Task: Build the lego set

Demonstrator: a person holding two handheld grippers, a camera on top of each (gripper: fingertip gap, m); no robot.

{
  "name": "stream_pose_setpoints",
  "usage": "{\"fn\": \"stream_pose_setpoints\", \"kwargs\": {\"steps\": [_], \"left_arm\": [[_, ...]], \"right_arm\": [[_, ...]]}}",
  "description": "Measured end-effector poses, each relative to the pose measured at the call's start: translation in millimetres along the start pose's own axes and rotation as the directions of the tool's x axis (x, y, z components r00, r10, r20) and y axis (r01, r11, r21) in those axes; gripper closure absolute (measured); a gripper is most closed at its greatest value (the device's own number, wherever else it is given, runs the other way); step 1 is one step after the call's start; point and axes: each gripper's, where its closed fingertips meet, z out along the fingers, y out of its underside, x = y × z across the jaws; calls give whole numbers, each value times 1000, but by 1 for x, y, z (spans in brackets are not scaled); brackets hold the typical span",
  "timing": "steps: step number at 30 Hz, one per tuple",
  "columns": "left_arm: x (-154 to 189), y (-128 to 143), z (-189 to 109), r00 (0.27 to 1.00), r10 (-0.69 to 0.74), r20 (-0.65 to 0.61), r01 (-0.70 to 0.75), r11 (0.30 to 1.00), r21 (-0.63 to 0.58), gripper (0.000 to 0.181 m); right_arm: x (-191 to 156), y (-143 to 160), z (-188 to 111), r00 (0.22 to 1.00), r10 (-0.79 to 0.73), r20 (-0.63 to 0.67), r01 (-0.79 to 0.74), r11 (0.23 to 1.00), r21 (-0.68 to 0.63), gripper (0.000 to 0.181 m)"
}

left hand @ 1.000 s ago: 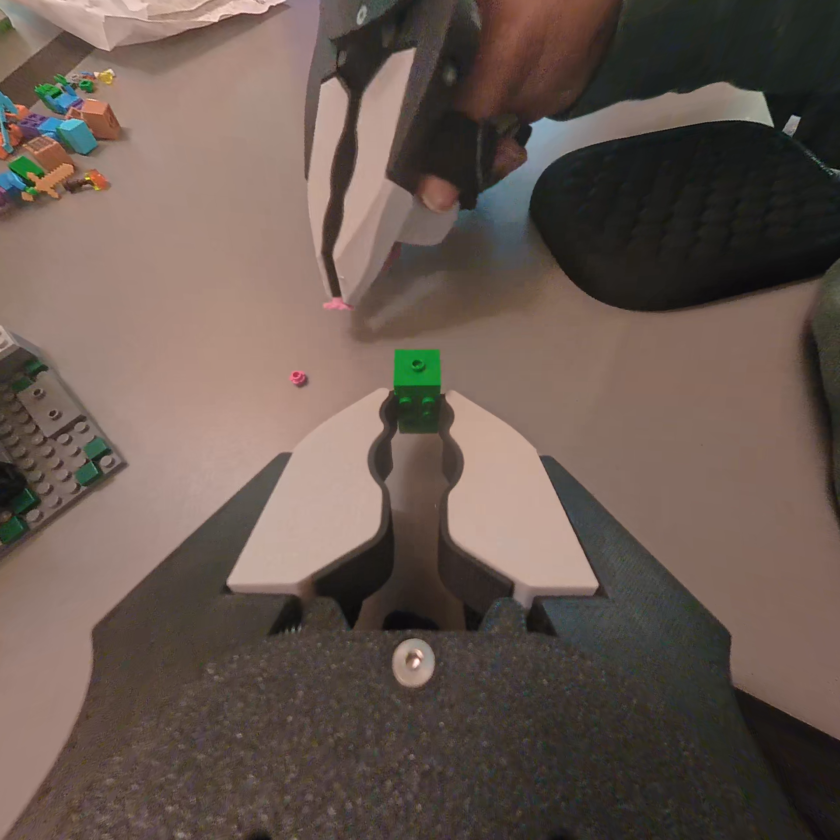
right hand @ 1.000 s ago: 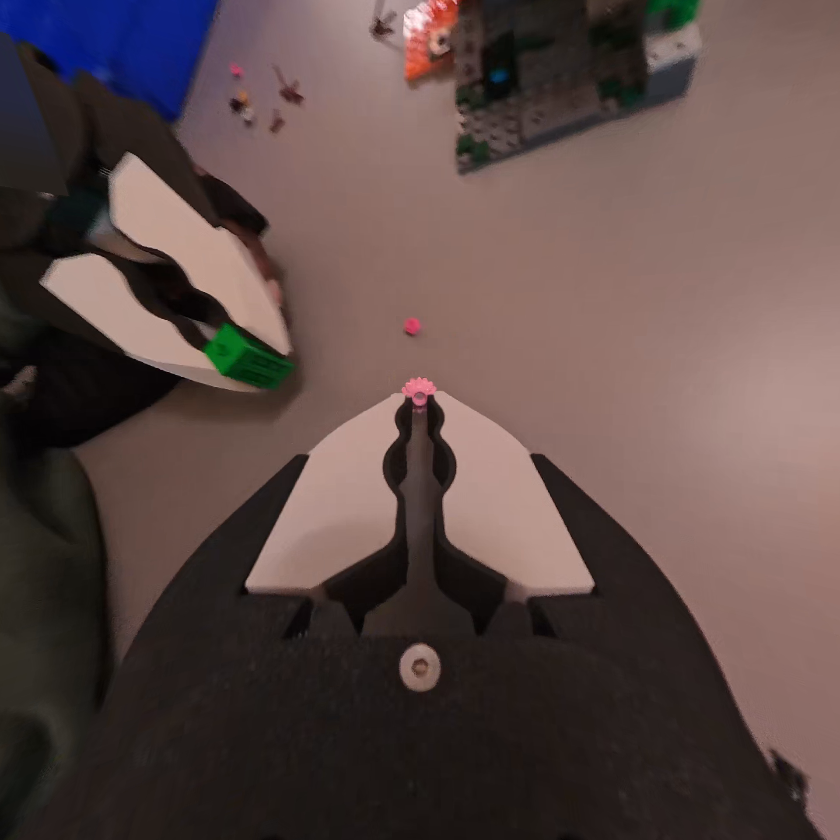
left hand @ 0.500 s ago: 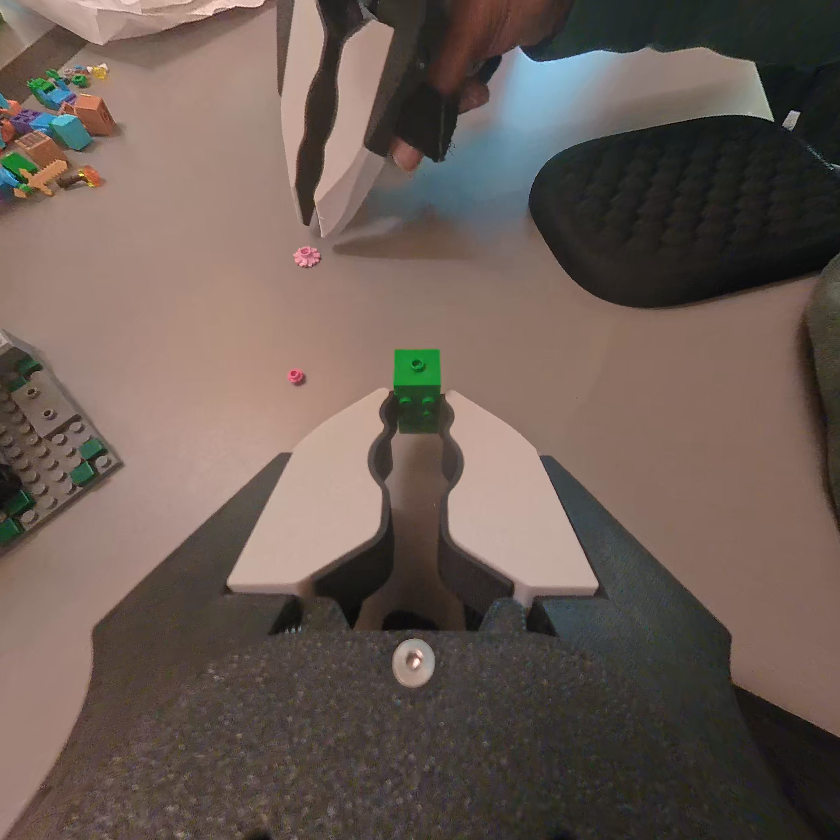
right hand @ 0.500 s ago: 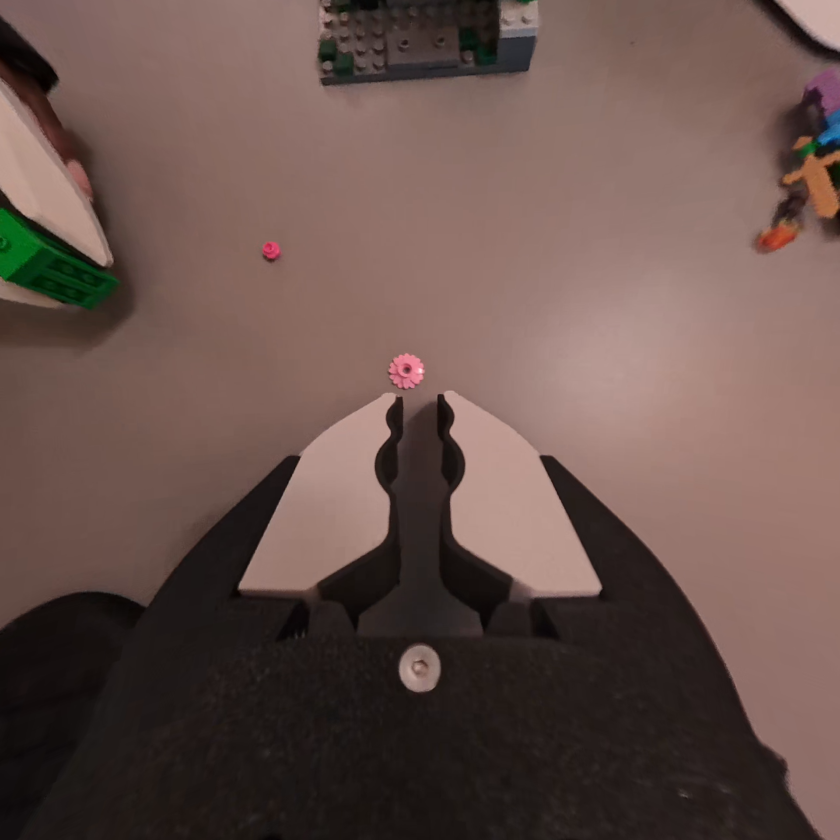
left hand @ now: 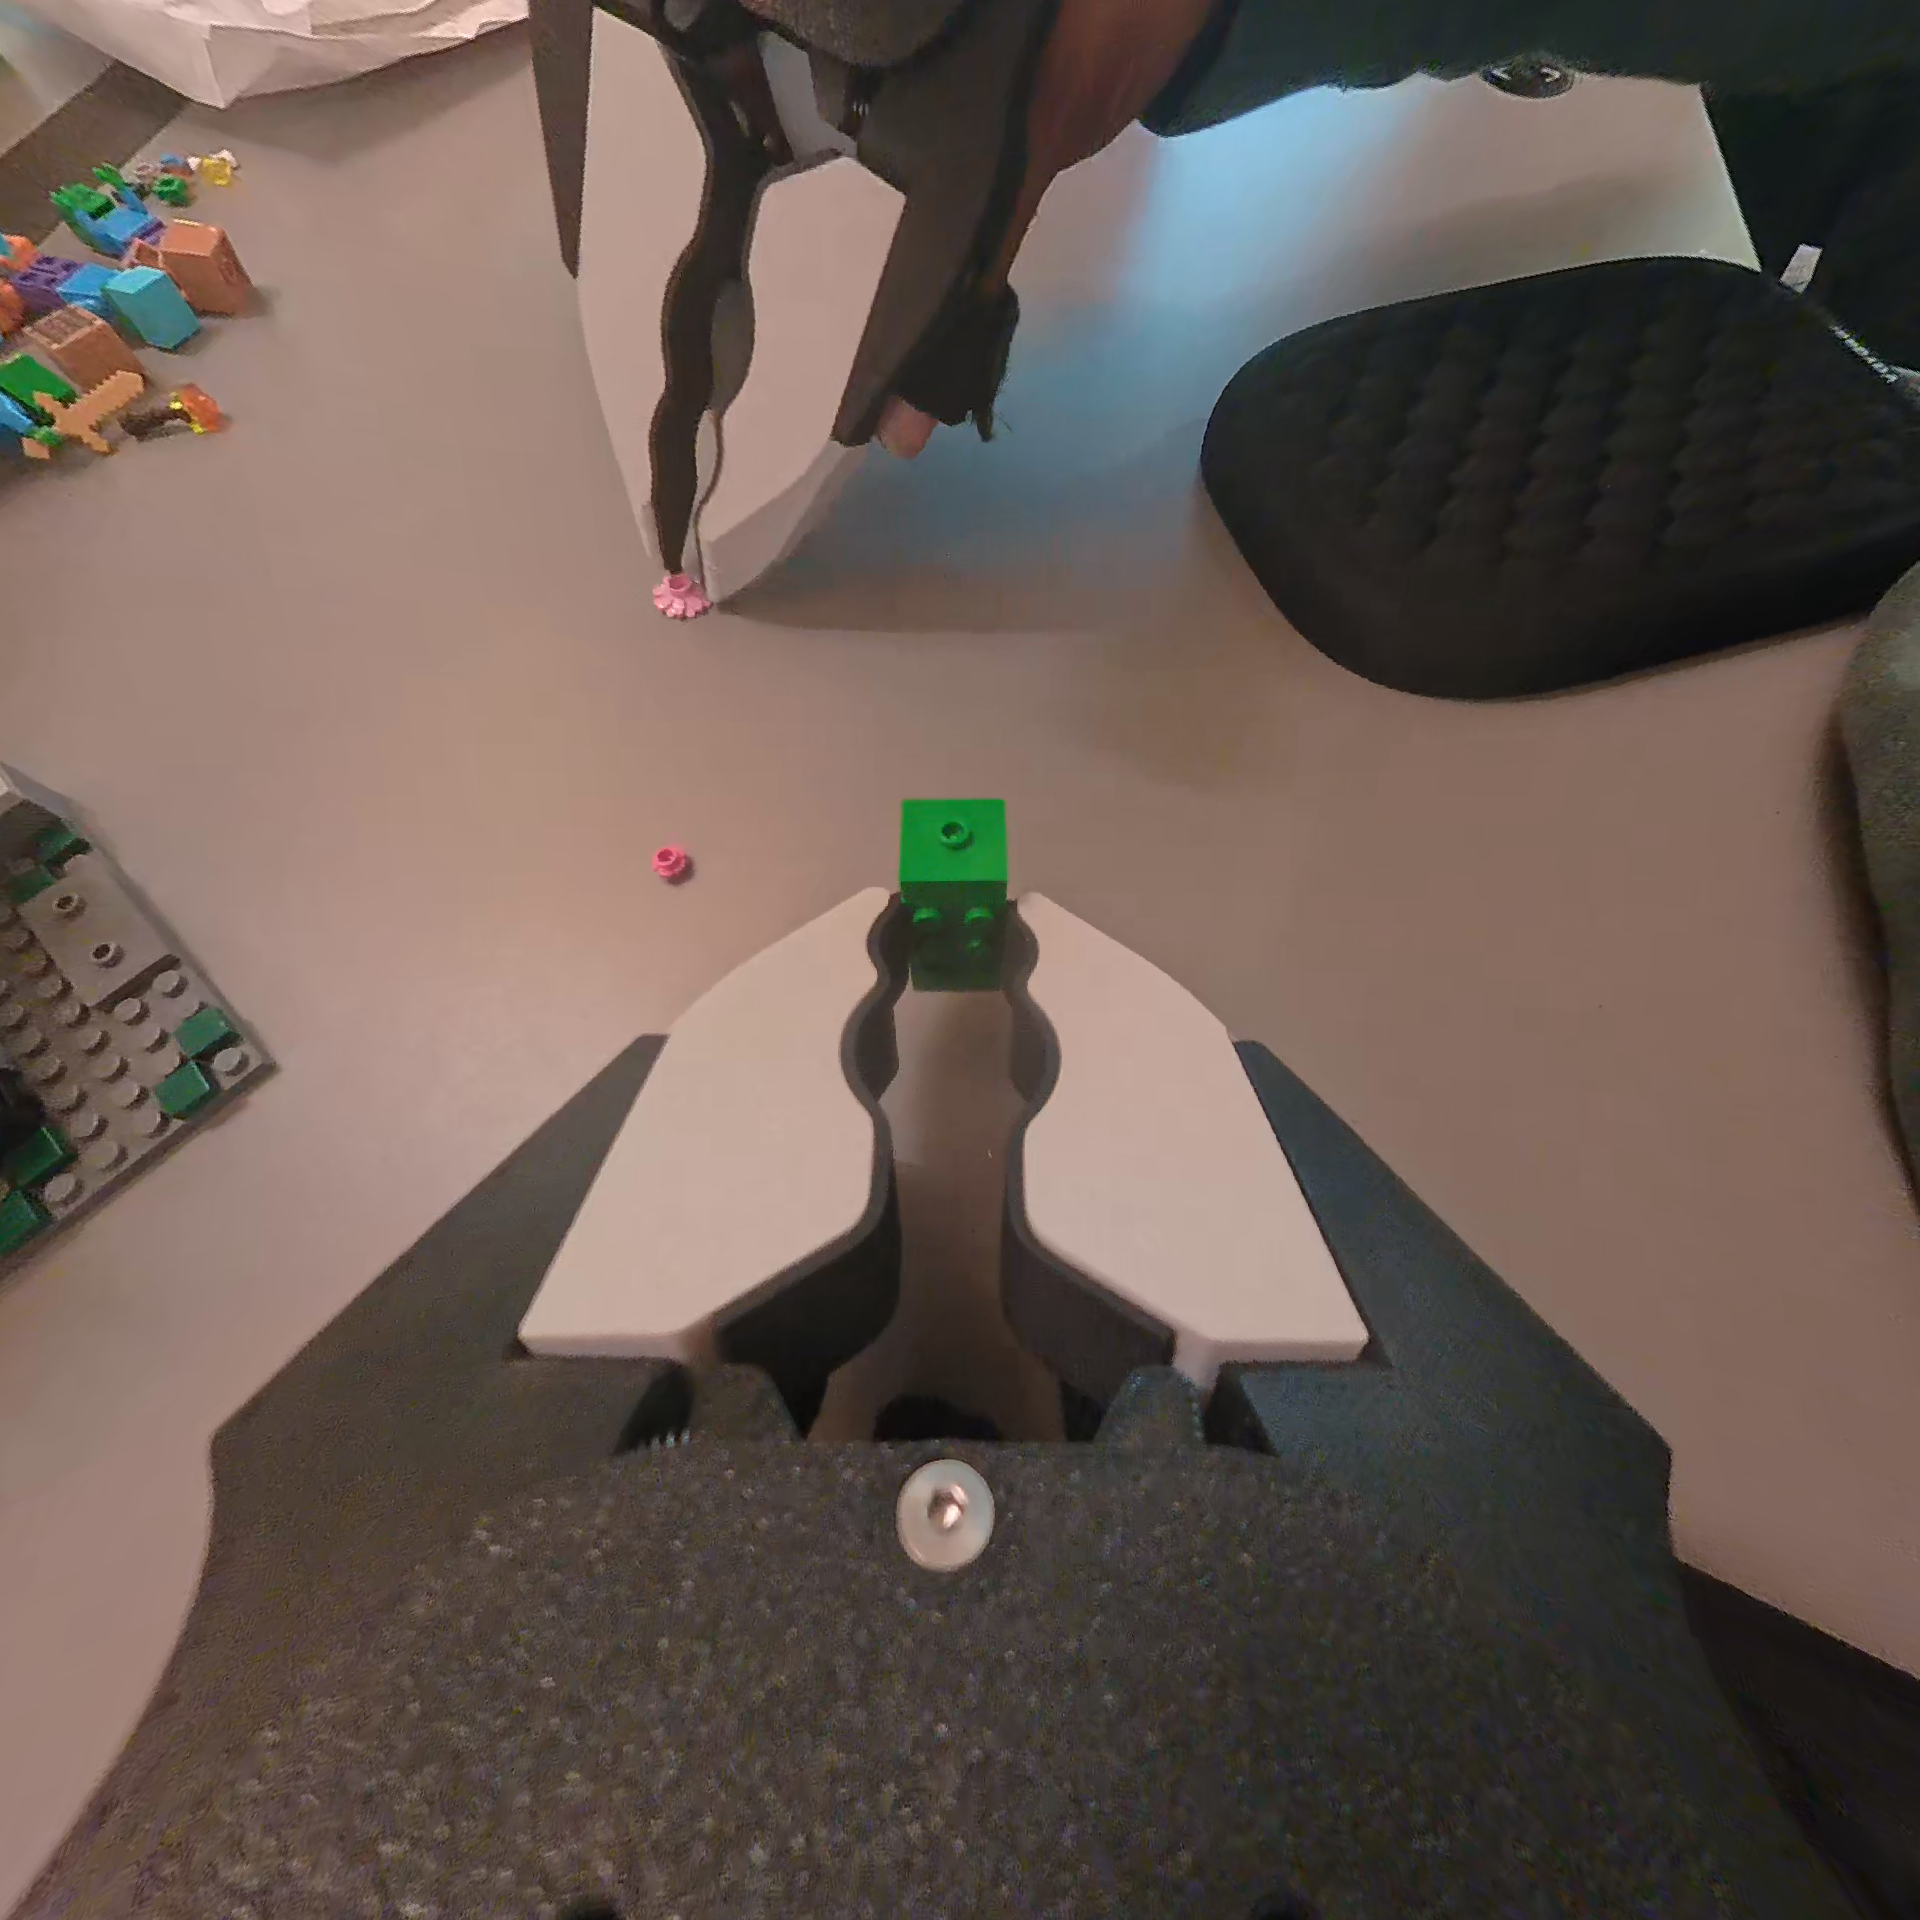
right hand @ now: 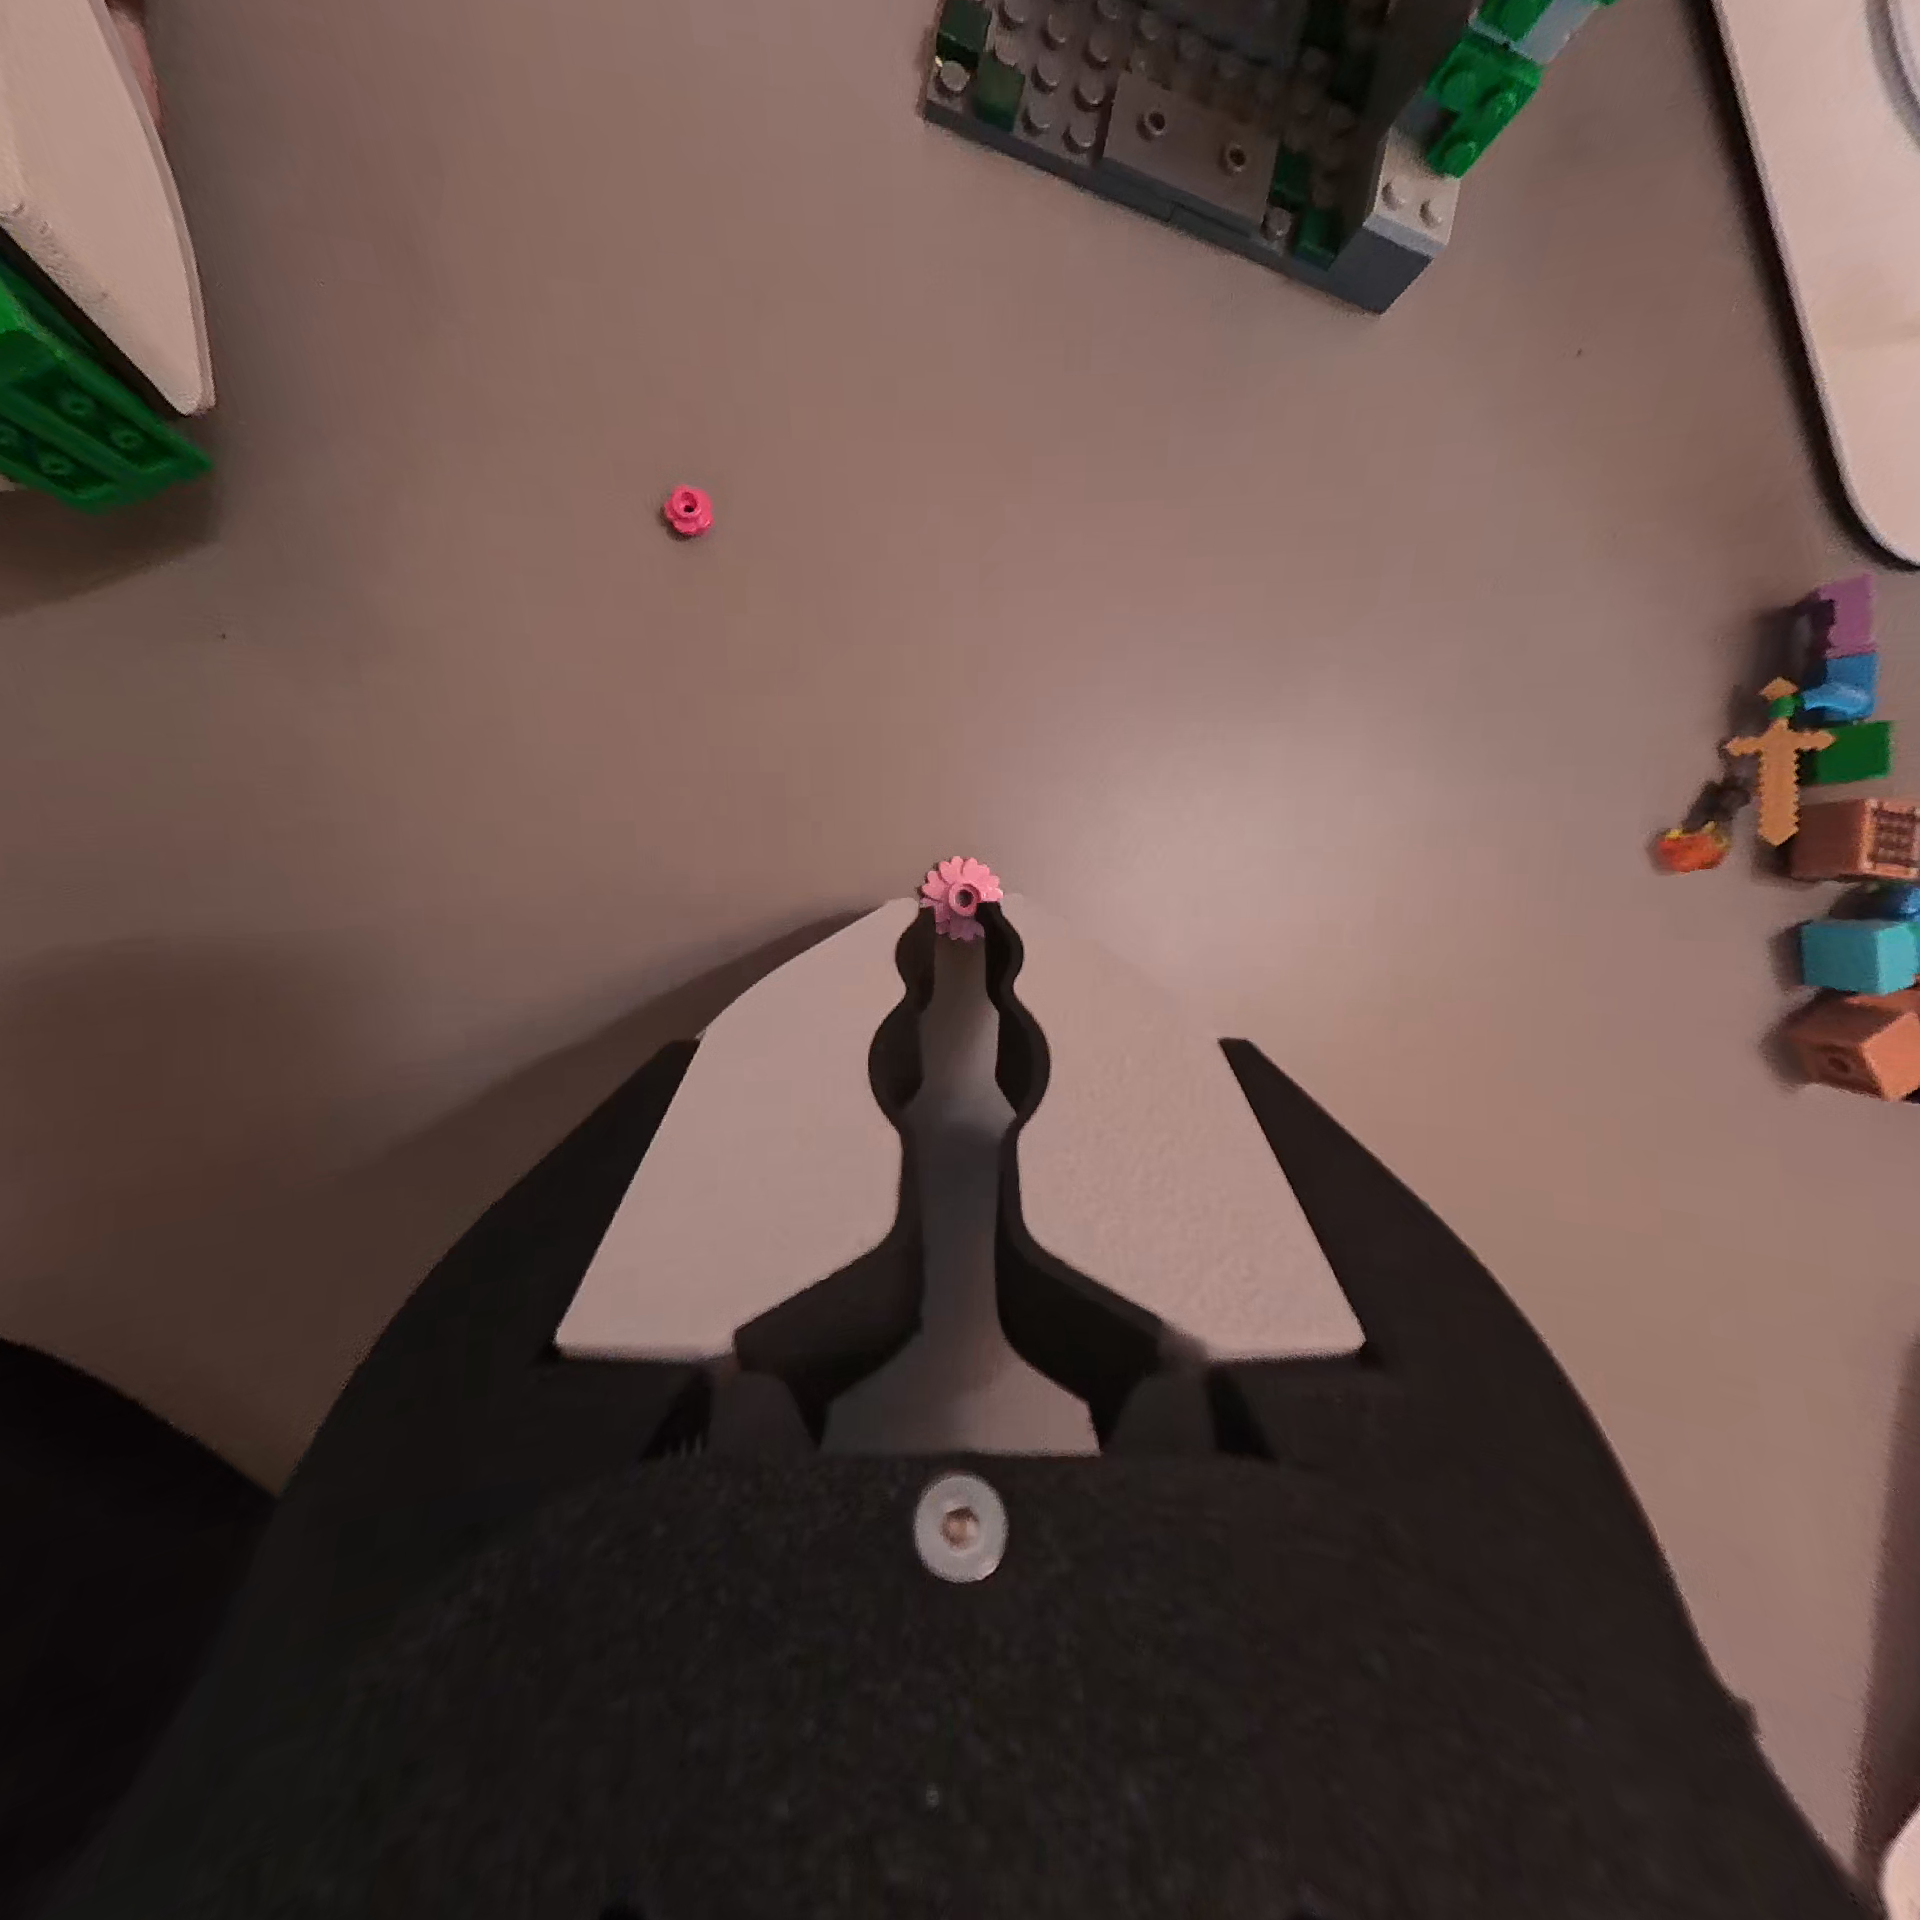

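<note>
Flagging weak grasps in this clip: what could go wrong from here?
The right tongs pinch the pink flower only at their very tips, on the table; it could pop out or tilt when lifted. The left tongs grip the green brick near one end, so pressing the flower on might pivot it.

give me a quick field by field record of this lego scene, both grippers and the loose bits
surface: grey table
left gripper: shut on green brick, held off the table
right gripper: tips down at the table, closed around pink flower
flower lifted or not: cannot tell
loose piece: small dark pink stud, lying apart between the grippers
build: grey studded base with green bricks, beyond the right gripper
spare parts: pile of coloured pieces, right edge of the right wrist view
other: black cushion; white paper
</note>
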Motion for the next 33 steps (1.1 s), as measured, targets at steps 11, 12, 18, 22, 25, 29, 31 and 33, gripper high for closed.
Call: {"fn": "stream_pose_setpoints", "kwargs": {"steps": [11, 12, 18, 22, 25, 29, 31, 33], "left_arm": [[0, 0, 0, 1000, 3, -3, -3, 1000, 0, 165], [1, 0, 0, 1000, 4, -3, -4, 1000, -1, 165], [0, 0, 0, 1000, 1, -5, -1, 1000, -2, 165], [1, 0, 0, 1000, 3, -6, -3, 1000, -2, 165], [1, 0, 0, 1000, 2, -8, -2, 1000, -1, 165], [1, 0, 0, 1000, 4, -9, -4, 1000, -3, 165], [2, 1, 0, 1000, 6, -9, -6, 1000, -4, 165], [2, 1, 0, 1000, 5, -10, -5, 1000, -4, 165]], "right_arm": [[-17, -30, -7, 915, 231, 331, -274, 958, 86, 181], [-11, -29, -8, 926, 224, 305, -263, 961, 91, 181], [0, -17, 0, 990, 52, 132, -58, 997, 44, 169], [3, -13, 8, 997, 11, 74, -12, 1000, 9, 170], [3, -13, 10, 997, 20, 76, -20, 1000, 1, 172], [2, -14, 10, 993, 62, 104, -62, 998, -4, 175], [-11, -24, 5, 954, 165, 251, -179, 983, 35, 176], [-33, -38, -6, 843, 268, 466, -326, 944, 46, 176]]}}
